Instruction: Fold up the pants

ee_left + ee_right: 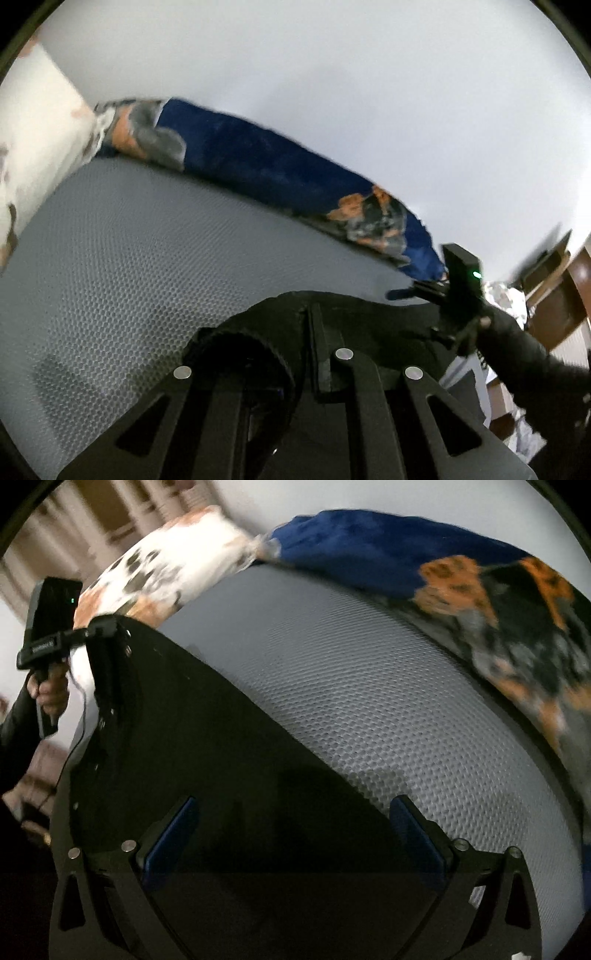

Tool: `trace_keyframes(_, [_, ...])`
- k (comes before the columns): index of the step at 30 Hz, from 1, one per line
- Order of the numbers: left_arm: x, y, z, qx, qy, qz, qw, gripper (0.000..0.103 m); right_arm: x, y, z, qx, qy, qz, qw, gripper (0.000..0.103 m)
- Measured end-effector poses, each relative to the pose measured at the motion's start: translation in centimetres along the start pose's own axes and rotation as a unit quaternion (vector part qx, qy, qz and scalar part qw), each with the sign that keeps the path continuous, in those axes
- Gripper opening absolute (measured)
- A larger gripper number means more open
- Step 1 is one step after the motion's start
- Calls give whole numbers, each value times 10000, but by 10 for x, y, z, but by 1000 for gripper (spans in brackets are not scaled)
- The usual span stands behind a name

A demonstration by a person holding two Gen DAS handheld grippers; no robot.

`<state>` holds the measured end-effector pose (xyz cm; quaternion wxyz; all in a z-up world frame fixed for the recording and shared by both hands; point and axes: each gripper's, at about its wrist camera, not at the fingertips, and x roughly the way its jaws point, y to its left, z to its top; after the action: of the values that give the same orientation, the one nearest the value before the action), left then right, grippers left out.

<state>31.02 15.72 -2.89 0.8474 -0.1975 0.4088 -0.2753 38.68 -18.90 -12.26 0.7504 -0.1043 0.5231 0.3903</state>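
The black pants (229, 753) lie across a grey honeycomb-textured mattress (369, 686). In the left wrist view my left gripper (320, 354) is shut on a raised fold of the pants (266, 325), with cloth bunched around its fingers. The right wrist view shows that left gripper (109, 635) at the upper left, held by a hand and lifting the pants' far edge. My right gripper (295, 830) is open, its blue pads (173, 834) wide apart just over the dark cloth. It also appears in the left wrist view as the right gripper (410, 293), low beside the pants.
A dark blue blanket (266, 158) with orange and grey patches runs along the mattress's far edge. A white pillow (173, 568) with paw prints lies at one end. Beyond the bed are a pale wall and brown wooden furniture (554, 295).
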Motion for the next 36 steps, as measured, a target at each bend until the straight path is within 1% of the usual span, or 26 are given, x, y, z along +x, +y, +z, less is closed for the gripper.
trace_keyframes(1, [-4,-2,0,38,-30,-30,10000,9,2,-2,3,-126,98,83,9998,96])
trace_keyframes(3, [-11,-7,0,140,-89,-54,9998,9,8,-9,8,-229,291,197,9991,88])
trace_keyframes(5, [-16,-13,0,206,-148,-69,9997,9,14,-16,11,-286,504,311,9978,87])
trace_keyframes(7, [-17,-17,-1,214,-180,-31,9996,9,19,-23,5,-373,732,355,9960,82])
trace_keyframes(10, [-20,-22,-2,231,-205,74,9995,9,22,-34,-10,-405,1043,272,9933,66])
trace_keyframes(11, [-22,-23,-2,228,-208,79,9995,9,21,-38,-14,-407,1064,230,9932,59])
trace_keyframes(12, [-23,-25,-2,229,-197,105,9995,9,18,-40,-16,-401,1024,219,9937,54])
trace_keyframes(13, [-23,-26,-2,236,-184,150,9994,9,15,-43,-17,-357,1001,201,9941,53])
trace_keyframes(16, [-21,-27,-2,244,-141,230,9993,9,10,-46,-22,-304,949,-78,9950,42])
trace_keyframes(18, [-19,-27,-3,254,-105,292,9992,9,10,-42,-26,-336,927,-428,9942,27])
trace_keyframes(19, [-17,-27,-4,266,-74,335,9991,9,7,-38,-29,-362,853,-605,9939,23])
trace_keyframes(20, [-16,-28,-5,291,-47,412,9987,9,3,-34,-32,-370,765,-766,9934,16])
trace_keyframes(21, [-15,-28,-5,299,-37,438,9986,9,-1,-31,-34,-345,666,-982,9923,15])
trace_keyframes(22, [-15,-29,-6,333,-18,456,9984,9,-8,-26,-38,-275,522,-1275,9901,14])
trace_keyframes(24, [-16,-31,-8,444,-1,608,9972,9,-24,-16,-44,-173,218,-1674,9855,13])
trace_keyframes(26, [-22,-33,-11,502,-3,635,9967,9,-46,3,-52,-69,-130,-2110,9774,13])
trace_keyframes(28, [-30,-37,-14,544,-21,609,9967,9,-68,27,-65,26,-440,-2406,9696,12])
trace_keyframes(30, [-42,-44,-21,660,-65,570,9962,9,-88,44,-77,155,-696,-2569,9638,11])
trace_keyframes(31, [-47,-47,-24,711,-75,547,9959,9,-99,53,-87,278,-823,-2586,9621,11])
trace_keyframes(33, [-61,-56,-35,854,-82,512,9950,9,-118,75,-109,467,-1067,-2594,9587,10])
trace_keyframes(36, [-82,-64,-59,934,-53,383,9949,9,-132,112,-139,722,-1293,-2513,9565,9])
